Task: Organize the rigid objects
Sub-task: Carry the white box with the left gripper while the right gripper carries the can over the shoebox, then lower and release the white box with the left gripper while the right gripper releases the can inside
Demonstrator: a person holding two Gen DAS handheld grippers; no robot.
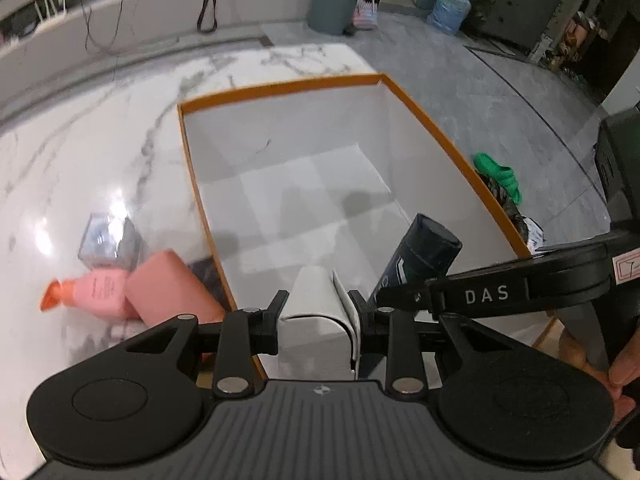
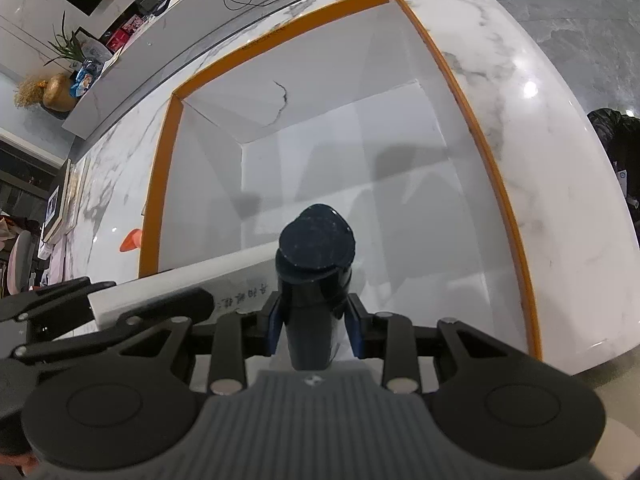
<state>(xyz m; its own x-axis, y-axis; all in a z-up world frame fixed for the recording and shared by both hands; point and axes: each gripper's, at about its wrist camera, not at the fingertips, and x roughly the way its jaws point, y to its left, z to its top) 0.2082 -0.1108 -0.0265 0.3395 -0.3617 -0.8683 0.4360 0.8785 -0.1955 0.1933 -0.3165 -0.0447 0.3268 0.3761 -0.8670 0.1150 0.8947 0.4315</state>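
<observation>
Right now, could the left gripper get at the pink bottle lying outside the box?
Probably not: the left gripper is shut on a white box, so the pink bottle is out of the question until that is put down.

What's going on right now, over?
Left gripper shut on white box. Right gripper shut on dark bottle. Both above orange-rimmed bin; nothing blocking.

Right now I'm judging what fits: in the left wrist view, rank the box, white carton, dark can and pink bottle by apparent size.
1. Box, largest.
2. White carton and dark can: alike, both near the camera, unsure.
3. Pink bottle, smallest but farther off.
</observation>
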